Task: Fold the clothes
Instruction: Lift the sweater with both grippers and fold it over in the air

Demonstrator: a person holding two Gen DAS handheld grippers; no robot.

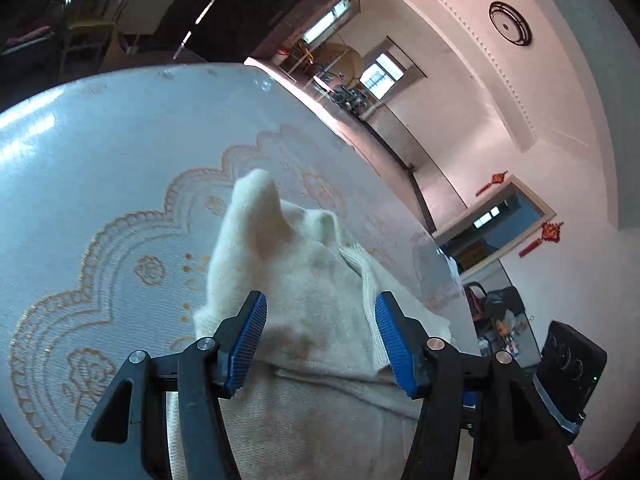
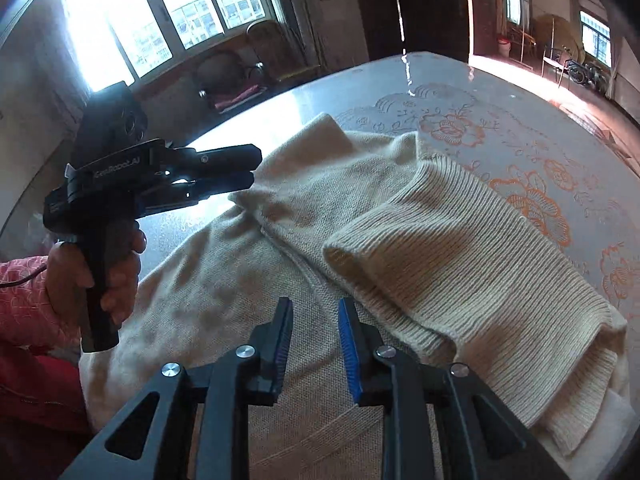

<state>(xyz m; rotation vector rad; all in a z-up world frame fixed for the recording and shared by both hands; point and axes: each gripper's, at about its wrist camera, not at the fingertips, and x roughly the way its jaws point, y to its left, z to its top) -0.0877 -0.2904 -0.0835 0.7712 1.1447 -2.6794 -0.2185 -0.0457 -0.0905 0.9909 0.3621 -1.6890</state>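
A cream knit sweater [image 2: 280, 280] lies partly folded on the table. Its ribbed collar [image 2: 460, 264] is laid over the body, and a sleeve end points toward the table's far side. It also shows in the left wrist view [image 1: 304, 272], bunched with a peak of cloth standing up. My left gripper [image 1: 320, 312] is open above the sweater with nothing between its blue pads. It appears in the right wrist view [image 2: 252, 168], held by a hand at the sweater's left edge. My right gripper [image 2: 314, 312] is open, a narrow gap between its pads, just above the sweater's body.
The table [image 1: 100, 152] has a pale cloth with an orange floral pattern [image 2: 532, 200]. Its edge runs close on the right in the left wrist view [image 1: 360, 152]. Chairs [image 2: 240, 84] stand by the windows beyond the table. The person's pink sleeve [image 2: 24, 300] is at the left.
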